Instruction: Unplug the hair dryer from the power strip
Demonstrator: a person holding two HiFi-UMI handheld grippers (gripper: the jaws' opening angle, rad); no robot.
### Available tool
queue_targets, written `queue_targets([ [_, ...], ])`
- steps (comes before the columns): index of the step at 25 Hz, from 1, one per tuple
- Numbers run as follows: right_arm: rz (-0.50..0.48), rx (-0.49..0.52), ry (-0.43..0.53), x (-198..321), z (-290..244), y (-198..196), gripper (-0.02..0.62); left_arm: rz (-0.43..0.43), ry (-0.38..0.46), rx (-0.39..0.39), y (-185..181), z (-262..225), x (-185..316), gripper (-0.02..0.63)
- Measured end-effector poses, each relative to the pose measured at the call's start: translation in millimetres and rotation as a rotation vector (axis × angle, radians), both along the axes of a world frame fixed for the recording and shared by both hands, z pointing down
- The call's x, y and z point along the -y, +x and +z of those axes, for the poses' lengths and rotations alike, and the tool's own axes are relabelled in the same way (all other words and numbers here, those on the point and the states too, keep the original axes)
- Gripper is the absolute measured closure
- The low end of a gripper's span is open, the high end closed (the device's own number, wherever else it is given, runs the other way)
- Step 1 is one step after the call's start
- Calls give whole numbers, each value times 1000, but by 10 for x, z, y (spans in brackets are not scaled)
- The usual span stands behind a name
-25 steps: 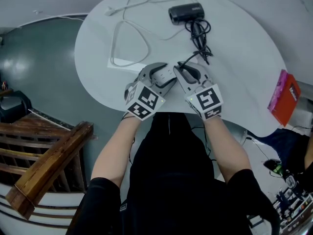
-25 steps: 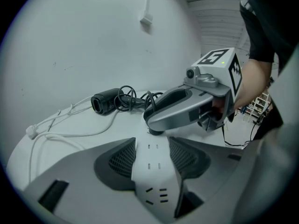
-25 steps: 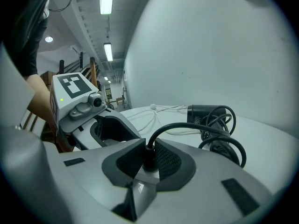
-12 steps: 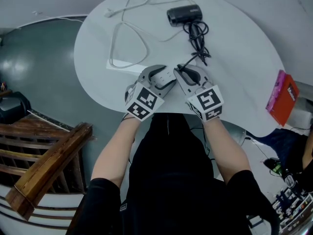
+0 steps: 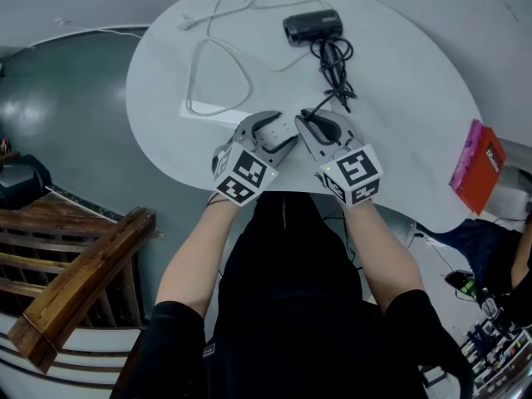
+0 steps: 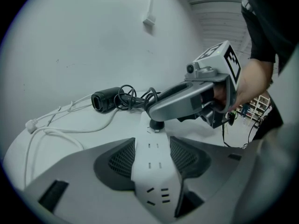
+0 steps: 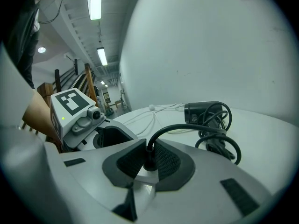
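The left gripper (image 6: 152, 144) clamps the long white power strip (image 6: 154, 174); the right gripper (image 7: 148, 168) pinches the black round plug (image 6: 156, 124), seemingly still seated. The black hair dryer (image 5: 313, 25) lies at the white table (image 5: 416, 115)'s far side. A skewed pull could slip off.

Coiled cord (image 5: 337, 61) and hair dryer (image 5: 312, 26) stand beyond the power strip (image 5: 204, 109); open tabletop (image 5: 407, 98) lies right.

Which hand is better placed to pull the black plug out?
Right: the right tool is shut on the plug, while the left tool clamps the power strip, likely to steady it.
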State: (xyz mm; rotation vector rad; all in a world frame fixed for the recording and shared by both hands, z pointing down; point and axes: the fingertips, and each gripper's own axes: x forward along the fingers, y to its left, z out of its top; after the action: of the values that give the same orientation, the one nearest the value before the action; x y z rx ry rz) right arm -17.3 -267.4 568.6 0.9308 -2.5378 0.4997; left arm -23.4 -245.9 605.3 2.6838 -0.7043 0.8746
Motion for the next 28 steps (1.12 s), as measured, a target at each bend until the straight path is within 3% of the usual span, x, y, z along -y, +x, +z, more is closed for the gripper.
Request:
queue_targets([
  [5,-30,9,5,34,-65,-30,528,11,1,3,2,-5,1,365],
  [9,10,143,-3,109,-358,51,528,0,1,0,-1,2,13,365],
  [12,9,196,-64,102,-404,145,528,-10,-4,-4,-9,16,7,365],
  [21,61,228,-236,-239,-194,473,528,-46,-3,-50,-71,-142,21,365],
  [28,107,208,-251,-328,-119,592,528,-88,34,-86,-145,-493,31,370],
])
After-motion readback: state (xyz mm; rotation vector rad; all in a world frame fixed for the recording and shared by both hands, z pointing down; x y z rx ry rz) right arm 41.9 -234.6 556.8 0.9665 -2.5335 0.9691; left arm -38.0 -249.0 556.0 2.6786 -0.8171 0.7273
